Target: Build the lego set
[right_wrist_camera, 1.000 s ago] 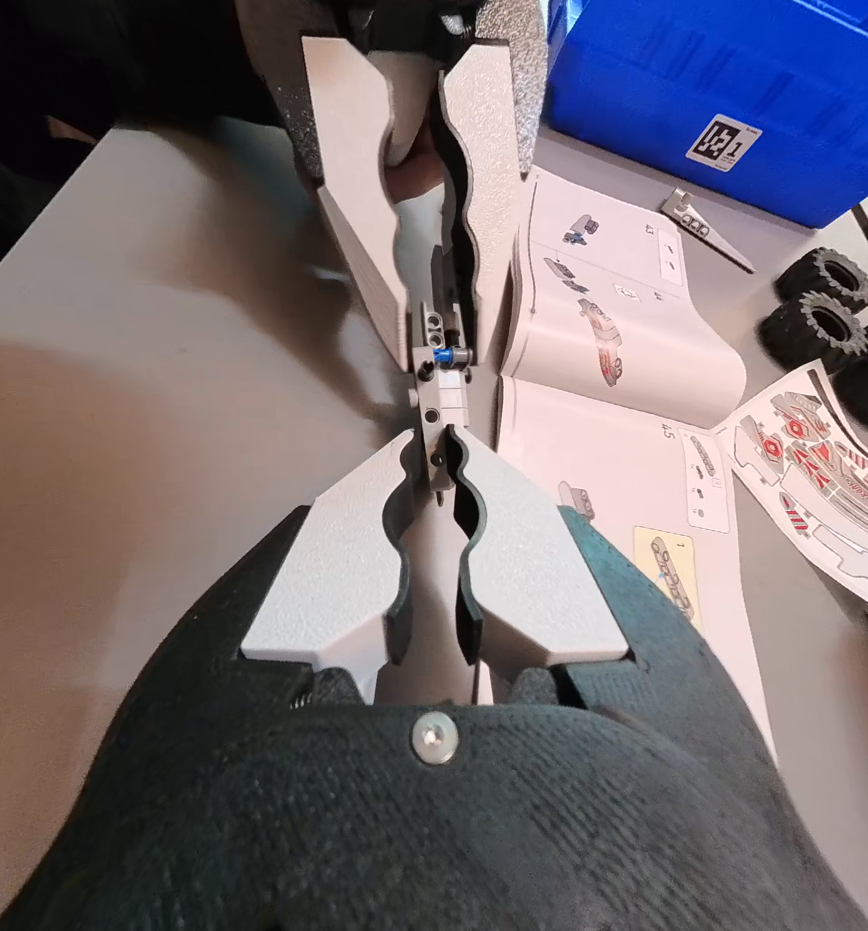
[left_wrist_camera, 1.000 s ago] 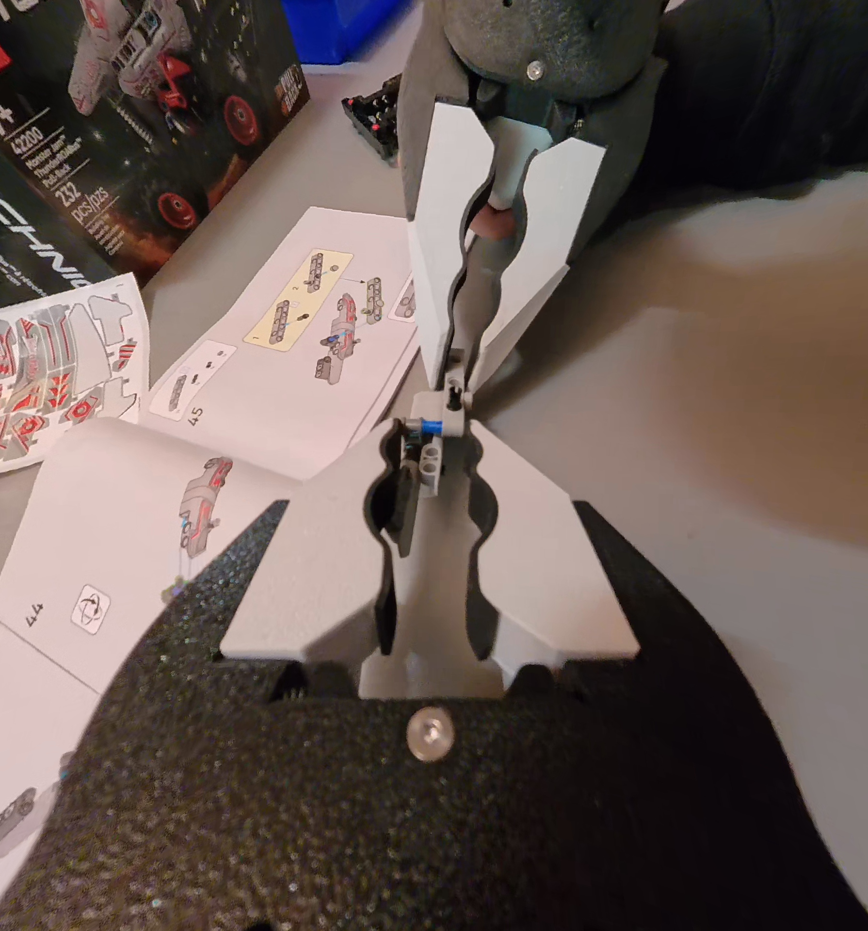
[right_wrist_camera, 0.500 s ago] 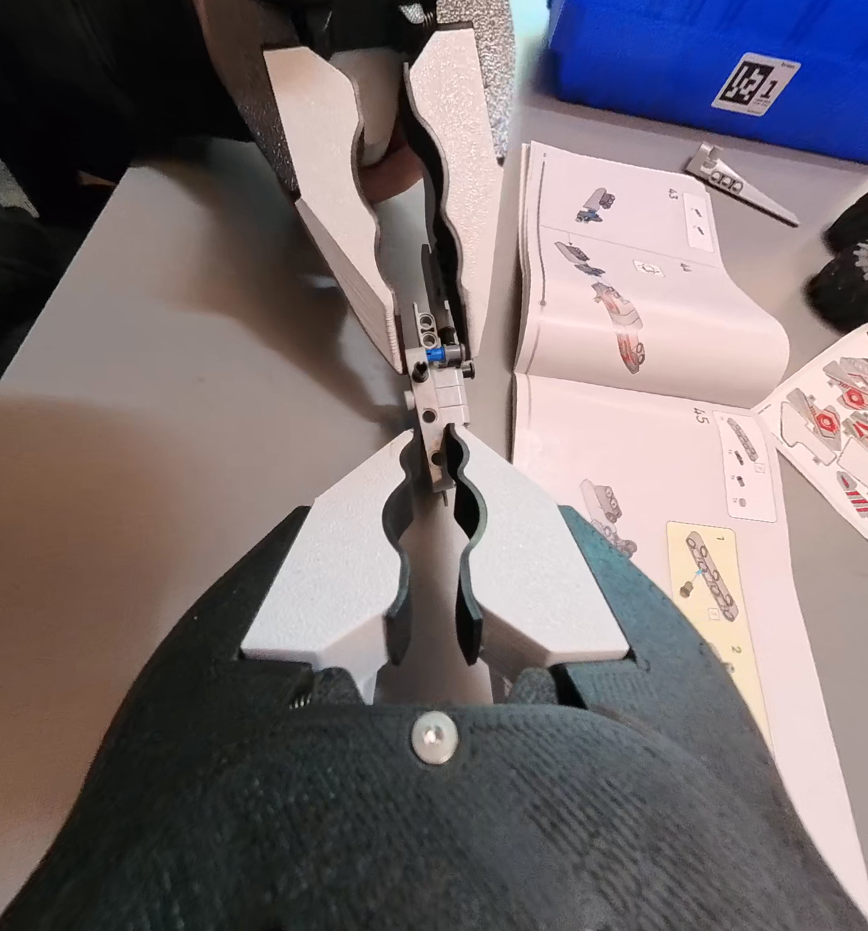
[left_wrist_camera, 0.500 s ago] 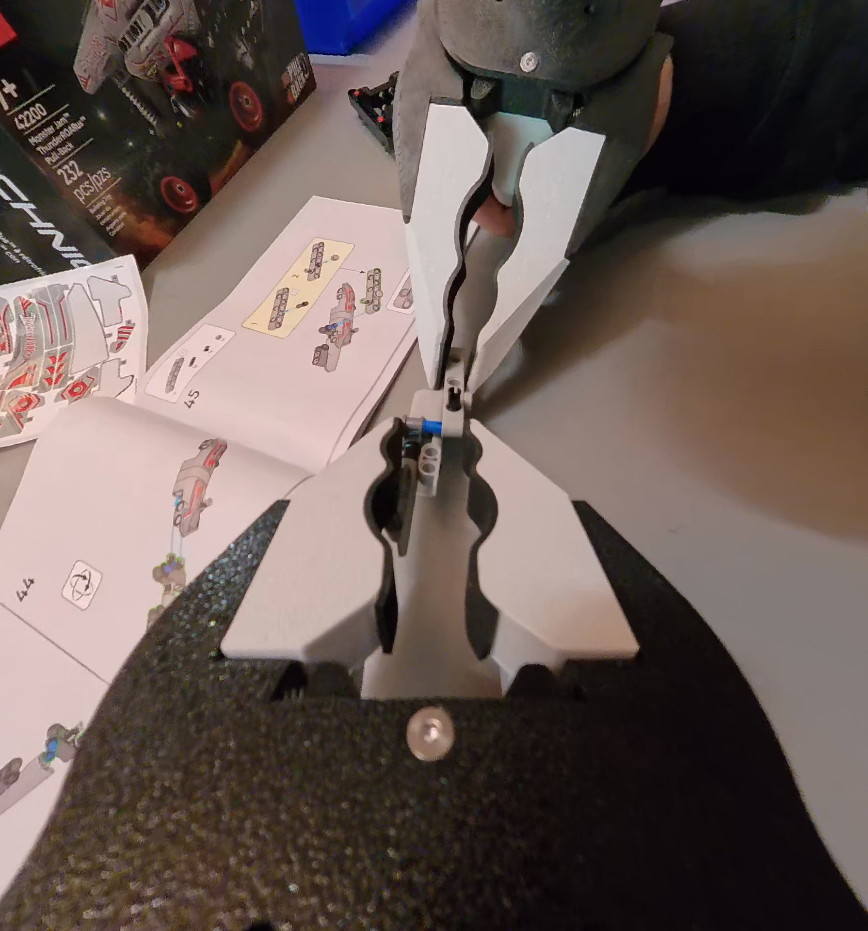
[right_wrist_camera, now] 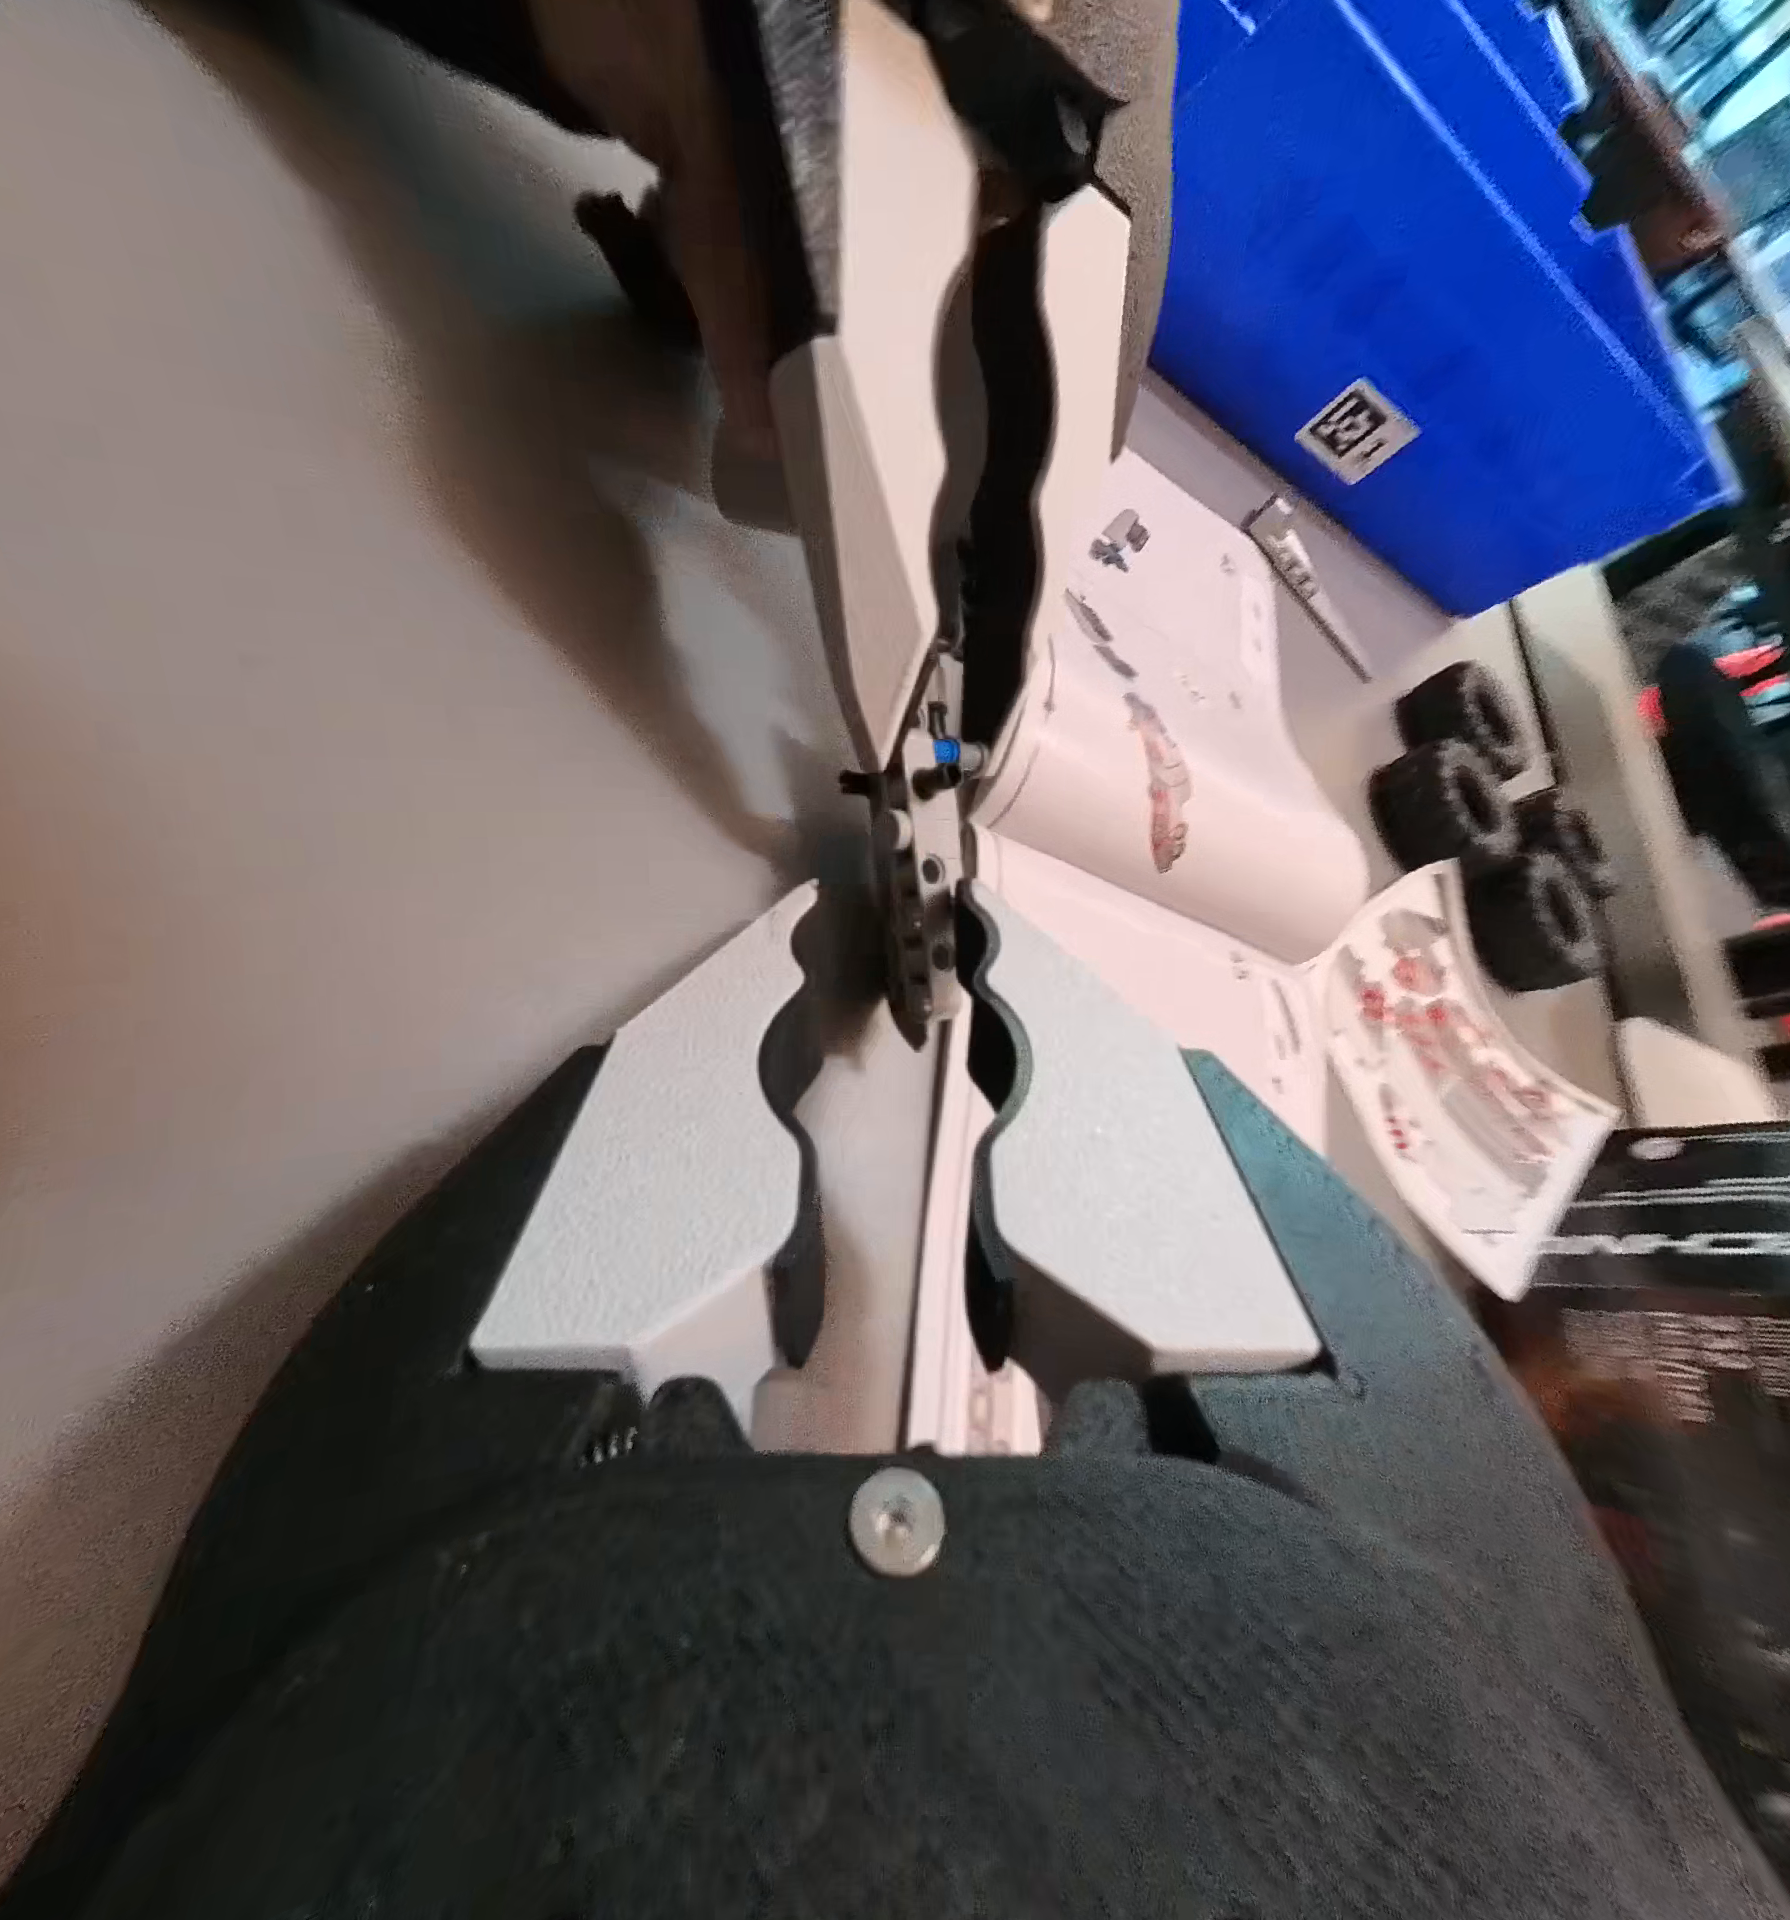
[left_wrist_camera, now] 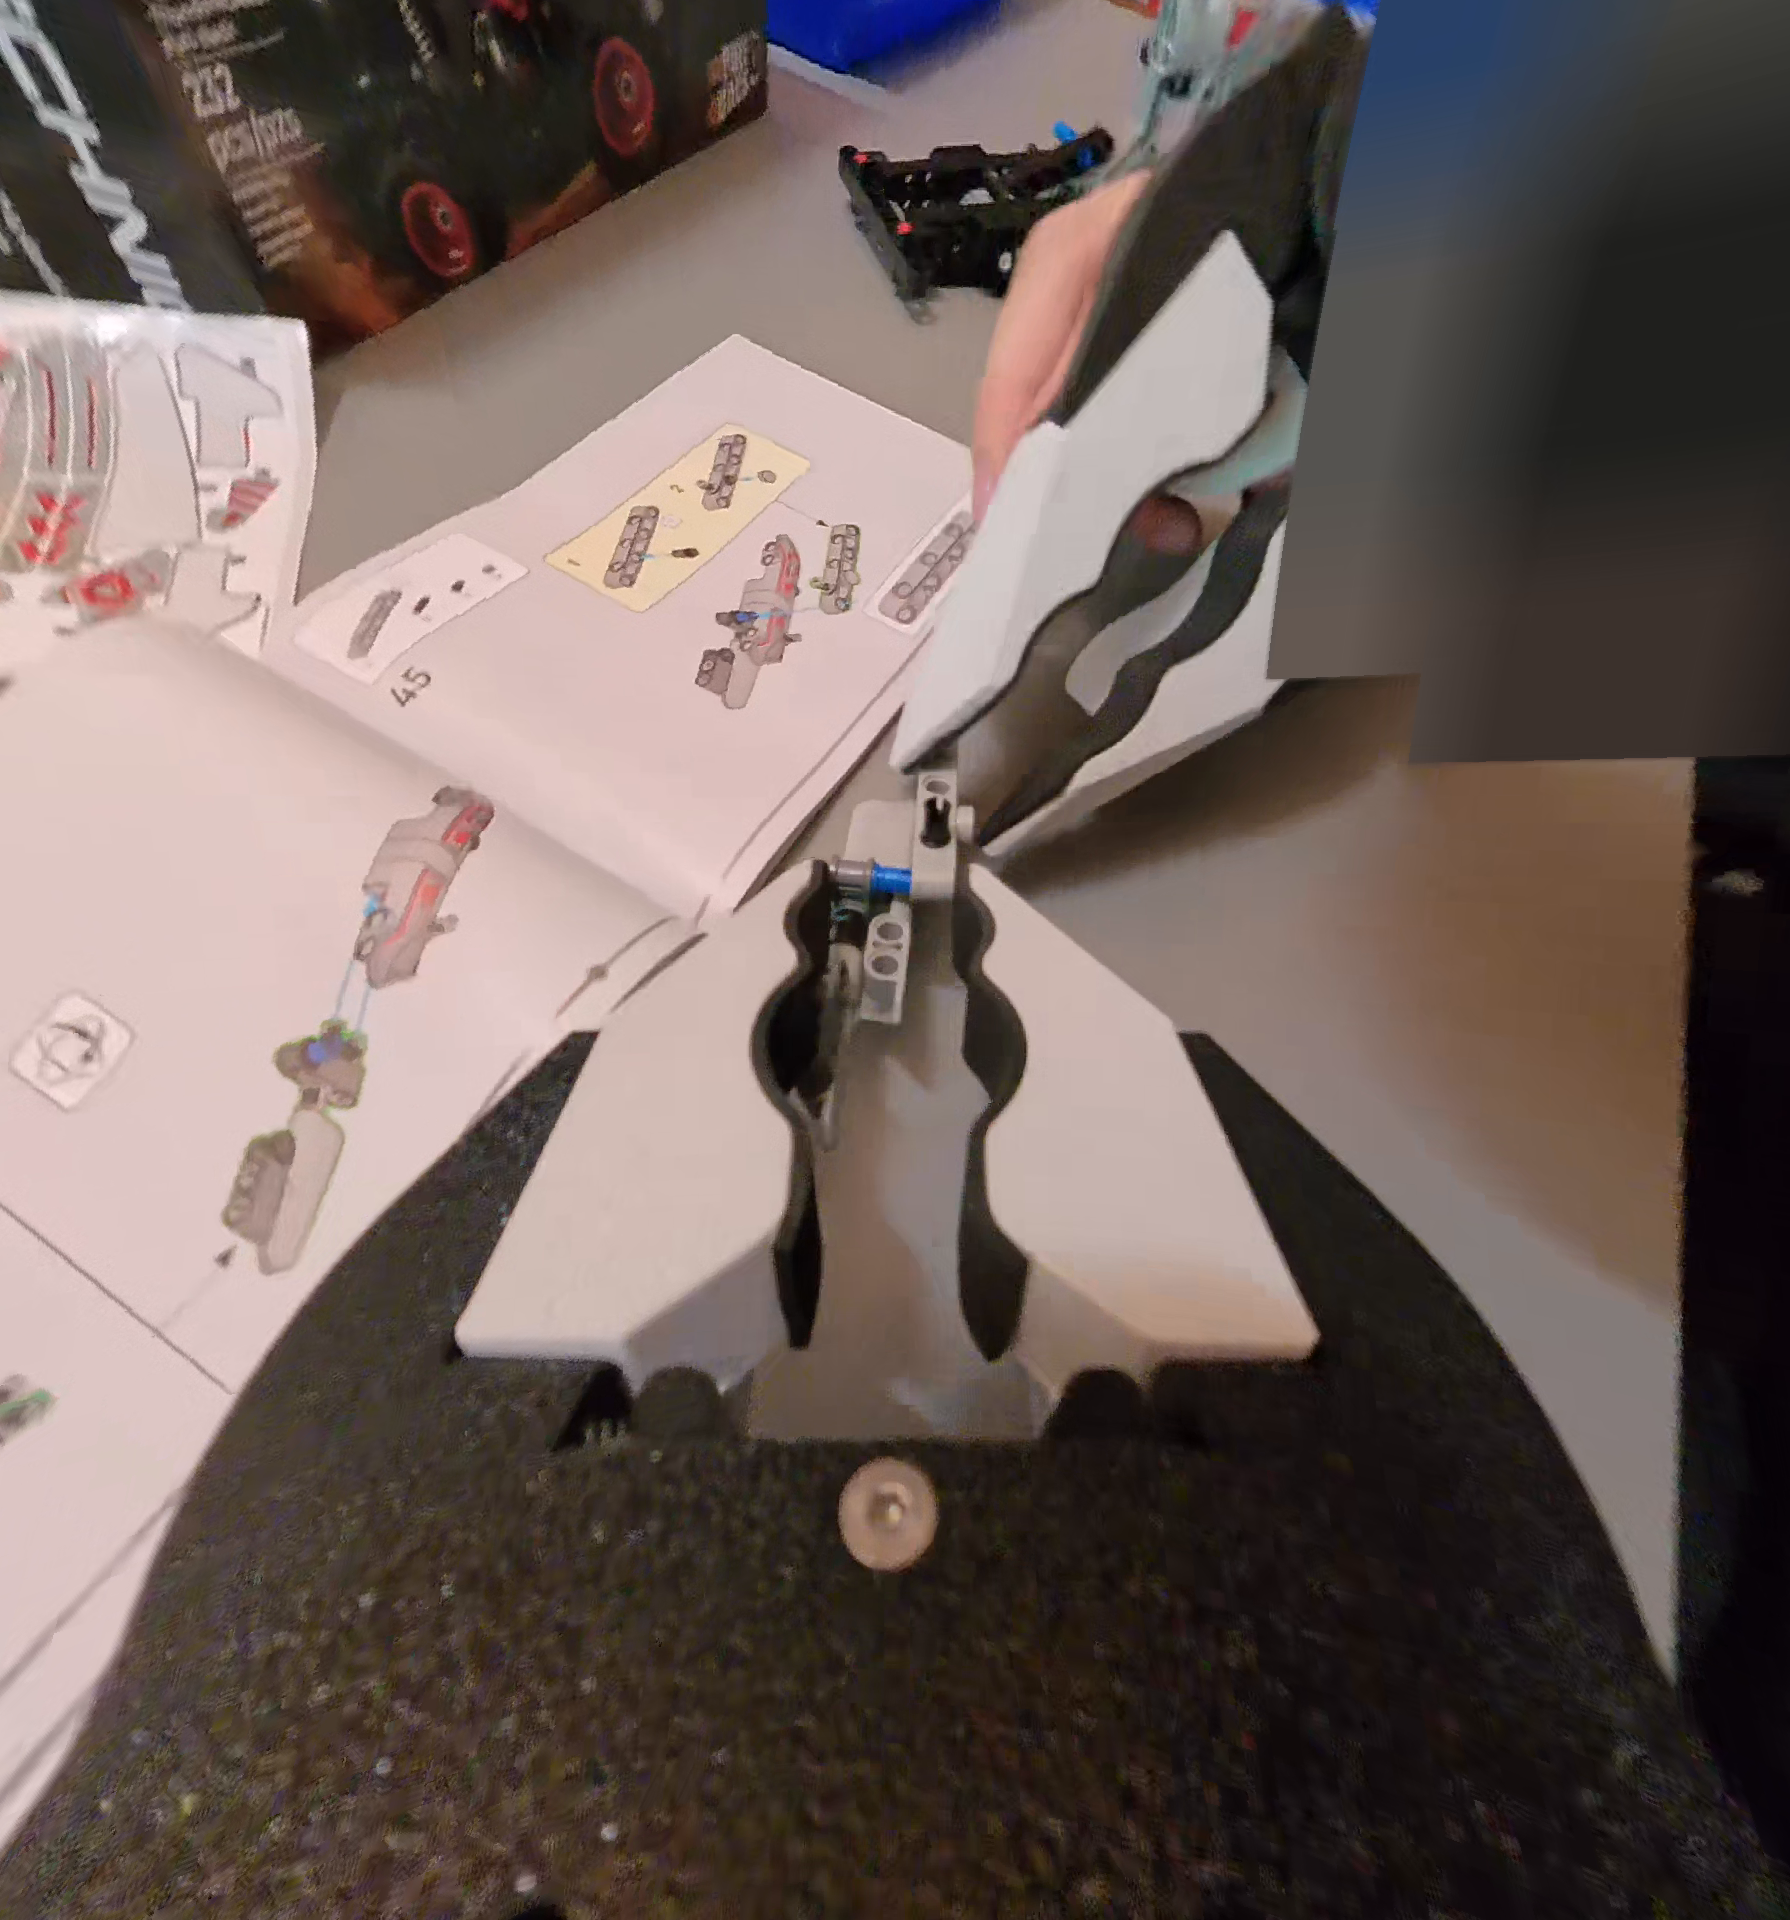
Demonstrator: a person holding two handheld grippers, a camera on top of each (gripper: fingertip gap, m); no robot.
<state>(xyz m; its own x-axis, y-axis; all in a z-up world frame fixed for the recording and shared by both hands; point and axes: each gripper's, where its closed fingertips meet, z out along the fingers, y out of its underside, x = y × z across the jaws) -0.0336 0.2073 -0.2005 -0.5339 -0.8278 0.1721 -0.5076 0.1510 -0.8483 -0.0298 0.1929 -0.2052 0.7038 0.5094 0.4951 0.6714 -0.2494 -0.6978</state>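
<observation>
A small grey Lego sub-assembly [left_wrist_camera: 932,842] with a blue pin hangs above the table between both grippers. My left gripper [left_wrist_camera: 896,894] is shut on its near end, with a grey beam and a dark part between the fingers. My right gripper [left_wrist_camera: 958,800] comes in tilted from the upper right, and its tips pinch the far end. In the right wrist view my right gripper [right_wrist_camera: 891,899] is shut on the assembly [right_wrist_camera: 922,831], which shows a dark holed beam edge-on. The left gripper [right_wrist_camera: 927,727] reaches down from the top. This view is blurred and rolled.
An open instruction booklet [left_wrist_camera: 579,644] lies left of the grippers, beside a sticker sheet [left_wrist_camera: 91,468] and the set's box [left_wrist_camera: 351,125]. A black chassis [left_wrist_camera: 974,208] sits at the back. A blue bin [right_wrist_camera: 1390,260], black tyres [right_wrist_camera: 1473,790] and a grey wedge piece [right_wrist_camera: 1296,582] lie beyond the booklet. Left and right tips are no more than a few centimetres apart.
Both grippers have rolled and swung with the assembly still held between them. The right gripper now leans over to the right in the left wrist view. The right wrist view has tilted hard.
</observation>
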